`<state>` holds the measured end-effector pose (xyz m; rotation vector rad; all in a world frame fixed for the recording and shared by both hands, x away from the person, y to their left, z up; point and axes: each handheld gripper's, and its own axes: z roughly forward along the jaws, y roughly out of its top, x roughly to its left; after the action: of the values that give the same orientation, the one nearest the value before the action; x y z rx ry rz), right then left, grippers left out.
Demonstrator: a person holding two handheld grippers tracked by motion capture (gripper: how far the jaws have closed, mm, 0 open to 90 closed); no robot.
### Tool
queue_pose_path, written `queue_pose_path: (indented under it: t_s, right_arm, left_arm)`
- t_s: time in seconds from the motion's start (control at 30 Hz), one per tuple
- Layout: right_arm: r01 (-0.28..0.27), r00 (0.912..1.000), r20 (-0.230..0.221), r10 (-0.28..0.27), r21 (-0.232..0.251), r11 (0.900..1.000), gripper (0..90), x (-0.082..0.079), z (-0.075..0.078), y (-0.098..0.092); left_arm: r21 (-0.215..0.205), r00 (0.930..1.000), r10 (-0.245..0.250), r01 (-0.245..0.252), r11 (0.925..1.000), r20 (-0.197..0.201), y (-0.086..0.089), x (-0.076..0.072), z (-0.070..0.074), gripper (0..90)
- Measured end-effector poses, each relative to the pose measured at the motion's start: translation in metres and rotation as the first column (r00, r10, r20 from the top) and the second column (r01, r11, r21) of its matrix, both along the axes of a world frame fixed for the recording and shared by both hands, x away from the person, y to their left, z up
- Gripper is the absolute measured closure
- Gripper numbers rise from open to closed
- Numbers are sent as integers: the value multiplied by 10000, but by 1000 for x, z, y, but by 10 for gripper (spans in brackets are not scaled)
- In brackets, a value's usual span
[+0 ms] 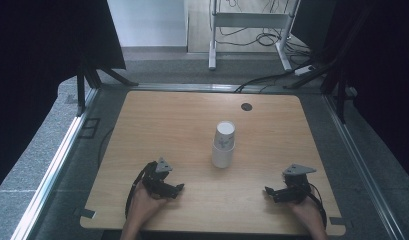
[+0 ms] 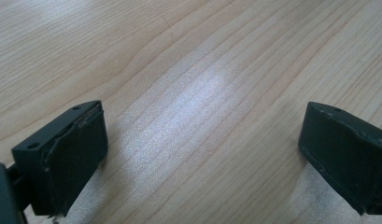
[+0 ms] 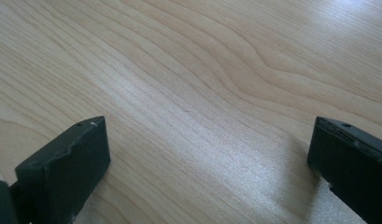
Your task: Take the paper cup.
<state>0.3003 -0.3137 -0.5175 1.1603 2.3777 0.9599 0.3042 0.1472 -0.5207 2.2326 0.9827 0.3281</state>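
The left gripper (image 1: 168, 189), black with a grey three-cornered plate on top, is resting low at the near left of the light wooden worktop (image 1: 182, 125), held in the person's left hand (image 1: 144, 205). Its jaws are standing wide apart, with bare wood grain lying between them in the left gripper view and nothing held.

The right gripper (image 1: 273, 192), of the same build, is sitting at the near right, gripped by the person's right hand (image 1: 307, 212). Its jaws are also spreading wide, and the right gripper view is showing plain worktop between them.

The two grippers are pointing inward toward each other, well apart.

Beyond and between the two sets of jaws, the stack of white paper cups (image 1: 224, 144) is standing upright near the worktop's middle, the upper cup sitting nested in the lower one. It is lying well apart from both grippers, touching neither.

Farther still, a small dark round disc (image 1: 246, 106) is sitting in the worktop near its far edge.
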Motion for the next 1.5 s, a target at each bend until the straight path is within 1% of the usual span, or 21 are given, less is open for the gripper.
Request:
queue_pose_path:
  t_s: [0.27, 0.73, 0.83, 0.9, 0.97, 1.0, 1.07, 1.17, 1.23, 1.3, 1.37, 1.47, 1.5]
  right_arm:
    - [6, 10000, -6, -6, 2, 10000, 0, 0, 0, 0]
    - [0, 10000, -7, 0, 36, 10000, 0, 0, 0, 0]
    - [-25, 10000, -34, 25, 51, 10000, 0, 0, 0, -1]
    - [-9, 10000, -65, 10, 70, 10000, 13, 0, 1, -1]
    - [-58, 9999, -109, 61, 196, 9998, 14, 0, 2, -2]
    - [-46, 10000, -79, 47, 208, 9998, 14, 0, 3, -3]
    - [-46, 10000, -18, 47, 230, 9997, 14, 0, 4, -3]
    - [-167, 9998, 130, 163, 353, 9992, 14, -1, 9, -3]
    - [-222, 9996, 152, 216, 365, 9991, 14, -1, 11, -3]
    - [-323, 9993, 183, 314, 519, 9981, 13, -1, 15, -3]
    - [-358, 9993, 166, 350, 544, 9979, 13, -1, 16, -3]
    - [-568, 9983, 193, 558, 570, 9968, 13, -1, 21, 0]
    - [-568, 9983, 193, 558, 570, 9968, 13, -1, 21, 0]
  left_arm:
    - [20, 10000, -73, 73, 10000, -30, -1, 0, 0, 0]
    - [-25, 10000, 64, -64, 10000, 2, 0, 0, 0, 18]
    - [-32, 10000, -66, 66, 10000, 28, 0, -1, 0, 19]
    - [-39, 10000, -79, 79, 10000, 7, 1, -1, 1, 35]
    - [-32, 9999, -118, 118, 9999, 3, 0, -1, 2, 40]
    - [-32, 9998, -166, 166, 9999, 64, 0, -1, 4, 41]
    - [-79, 9998, -192, 193, 9998, 90, 0, 0, 5, 41]
    - [-279, 9994, -289, 294, 9992, 174, -1, 0, 9, 42]
    - [-393, 9990, -385, 393, 9985, 213, -1, 1, 12, 41]
    - [-505, 9984, -493, 507, 9974, 287, -4, 3, 15, 41]
    - [-530, 9981, -535, 551, 9971, 304, -4, 3, 16, 41]
    - [-566, 9961, -780, 803, 9952, 419, -10, 7, 23, 41]
    - [-566, 9961, -780, 803, 9952, 419, -10, 7, 23, 42]
